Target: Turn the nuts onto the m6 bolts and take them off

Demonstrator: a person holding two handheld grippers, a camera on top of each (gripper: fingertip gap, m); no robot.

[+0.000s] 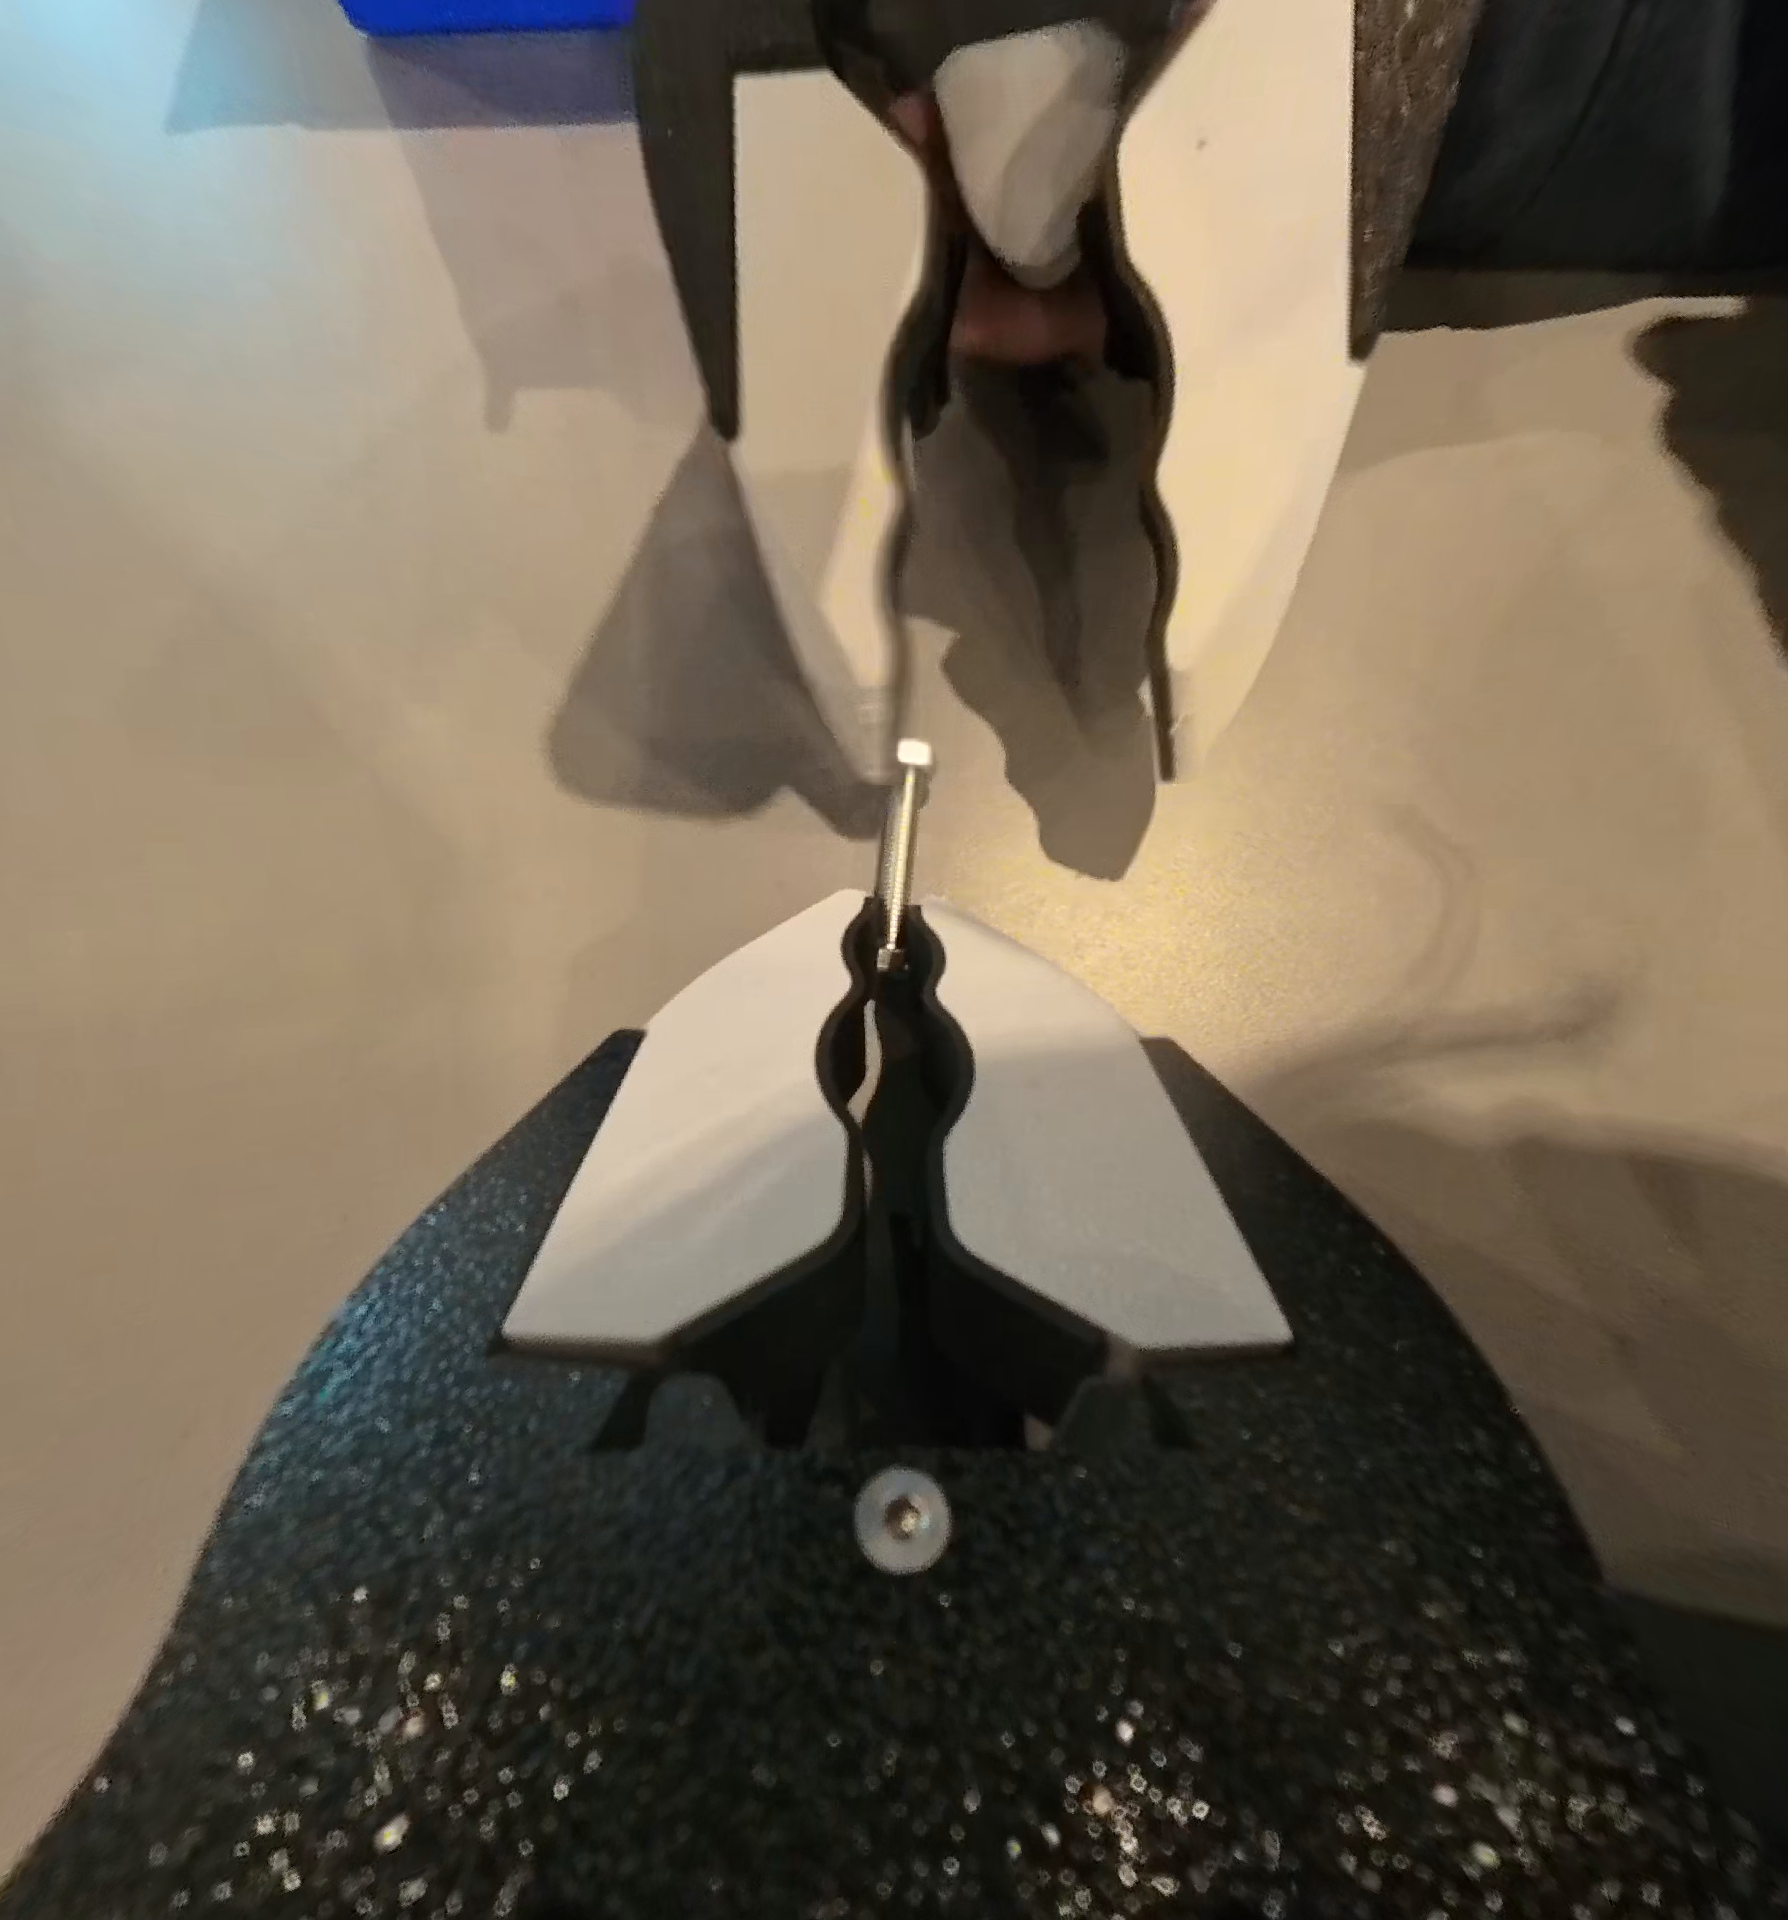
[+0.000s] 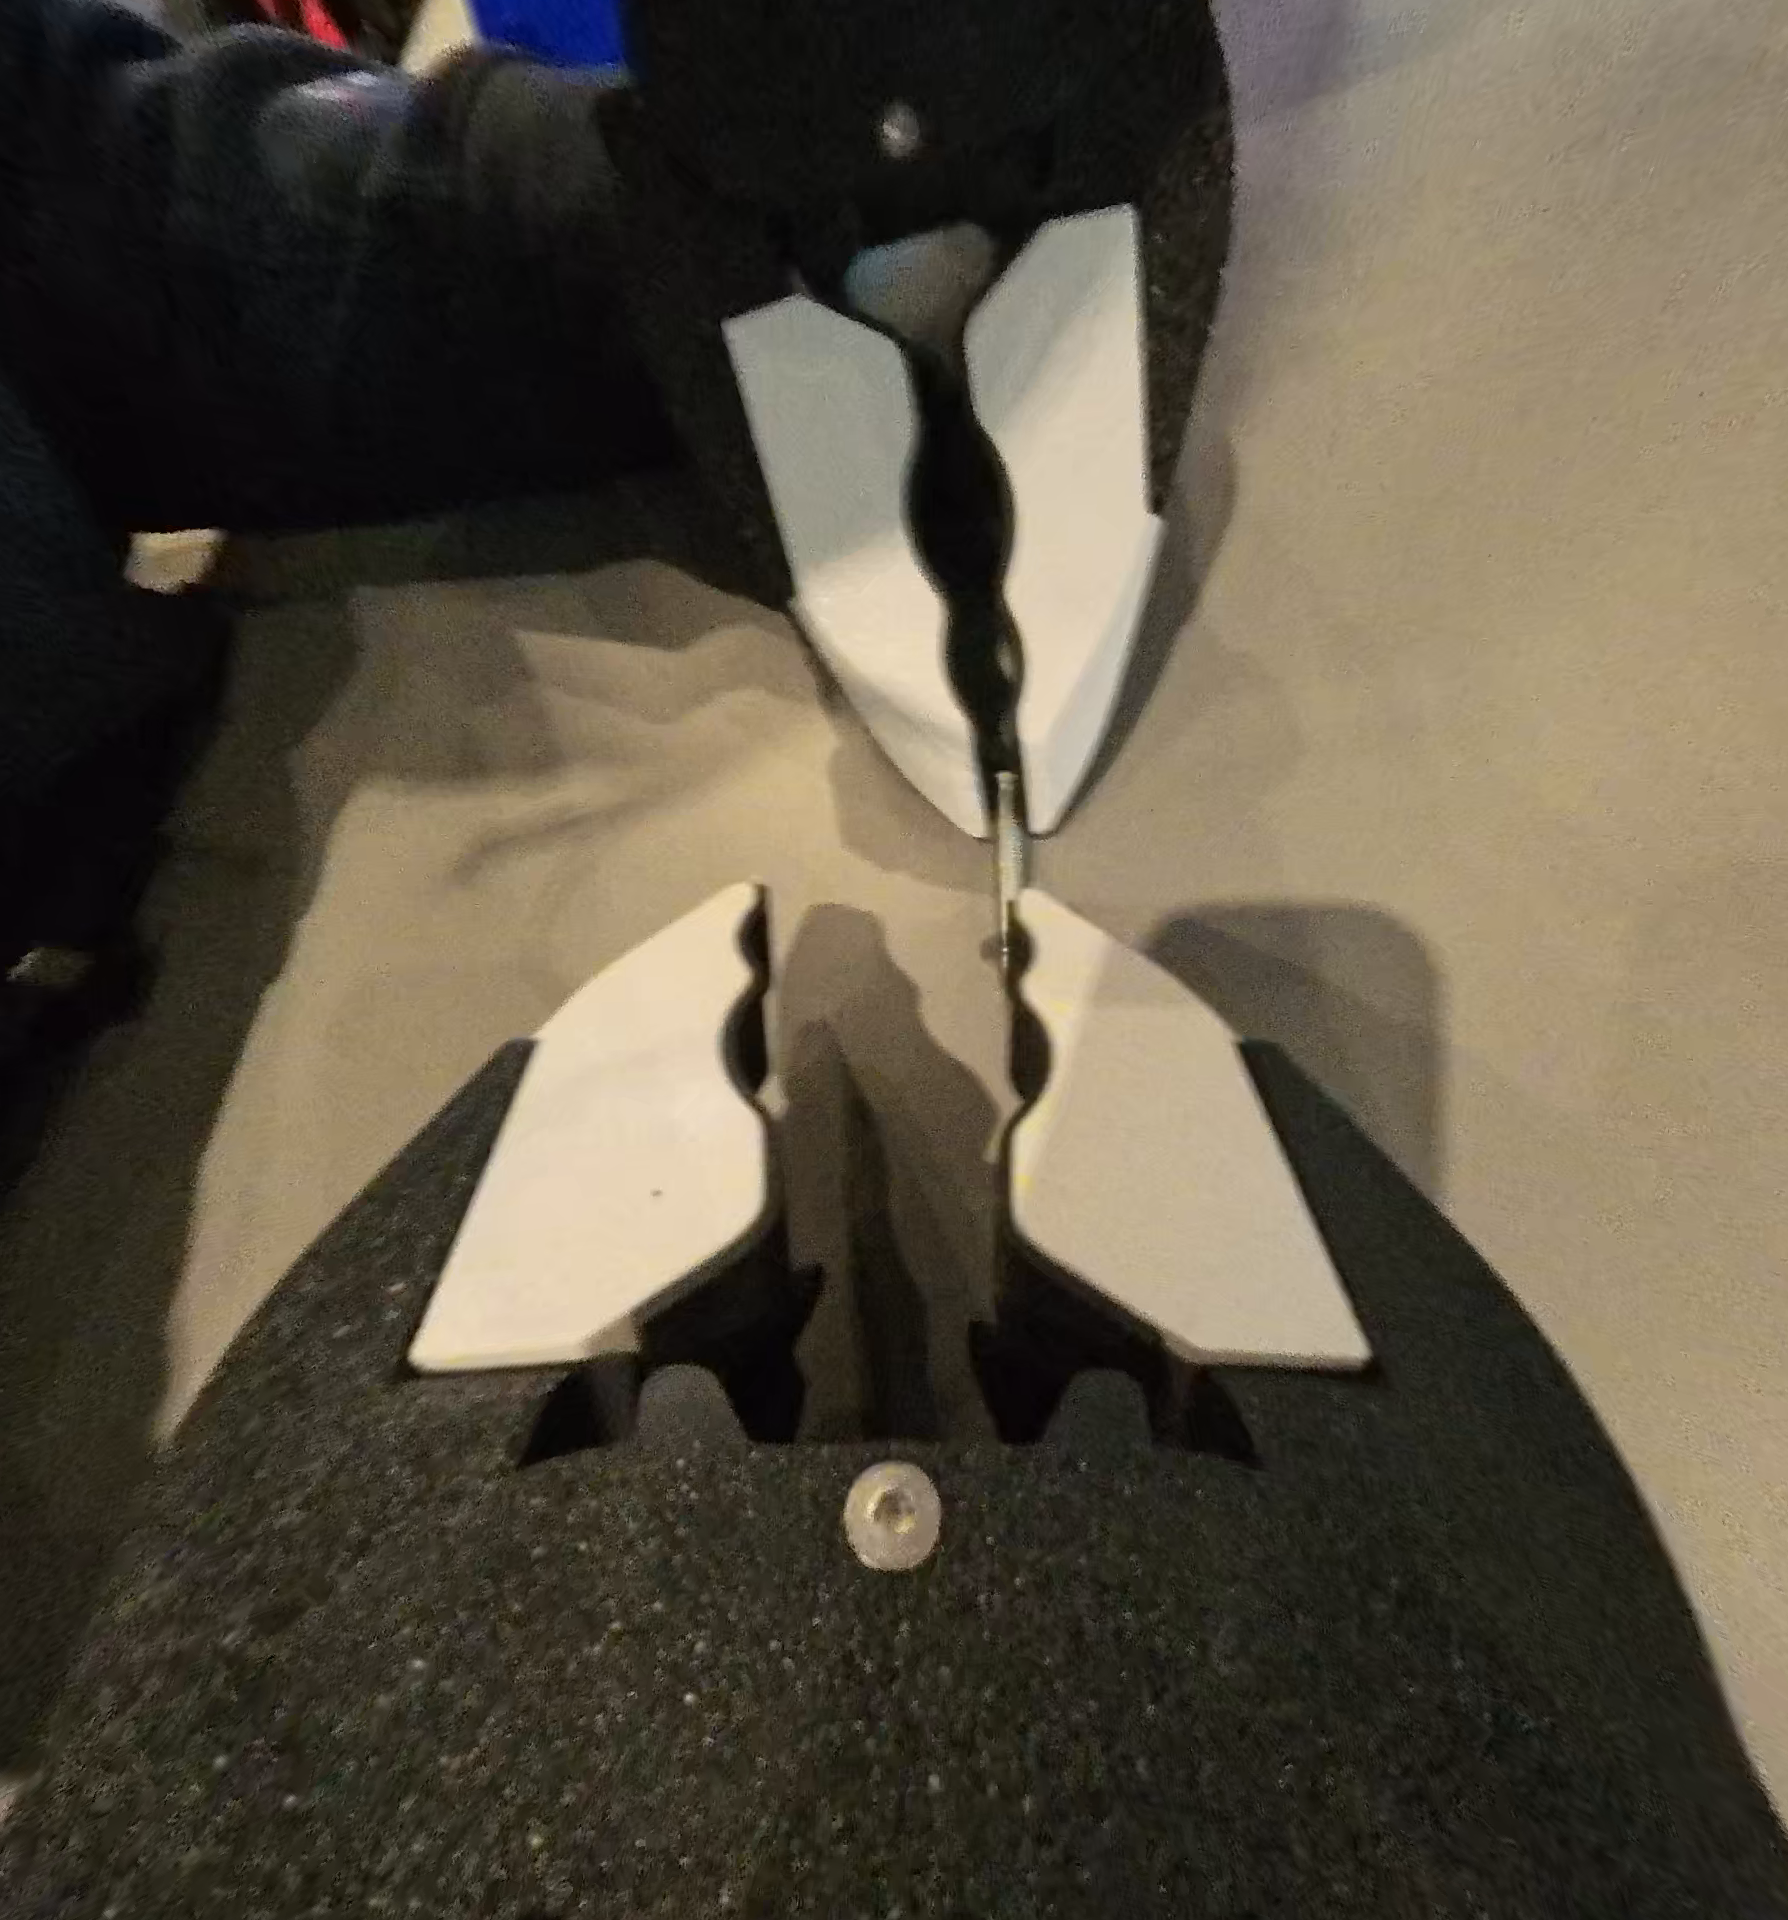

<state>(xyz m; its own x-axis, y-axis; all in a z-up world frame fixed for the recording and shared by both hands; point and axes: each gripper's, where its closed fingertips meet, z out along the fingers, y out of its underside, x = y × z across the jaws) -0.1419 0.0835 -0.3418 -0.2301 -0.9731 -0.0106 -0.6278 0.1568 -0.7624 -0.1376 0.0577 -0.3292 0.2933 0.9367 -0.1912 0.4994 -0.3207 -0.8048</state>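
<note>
Bolt: we find one slim silver threaded metal bolt (image 1: pixel 898 847) held in the air above the beige table (image 1: pixel 246 727), spanning the gap between the two tools.
Near end: a small silver hexagonal piece (image 1: pixel 890 957), by our judgement a nut or the head, sits at the left tips.
Far end: a pale hexagonal piece (image 1: pixel 915 752) caps it; which of the two is the nut we cannot tell.
Progress: we judge the turning under way, neither finished nor the nut off.
Left gripper (image 1: pixel 895 940): white fingers closed, clamping the bolt's near end.
Right gripper (image 2: pixel 890 935): fingers spread wide, holding nothing; its right finger (image 2: pixel 1129 1091) lies just beside the far end, contact uncertain.
</note>
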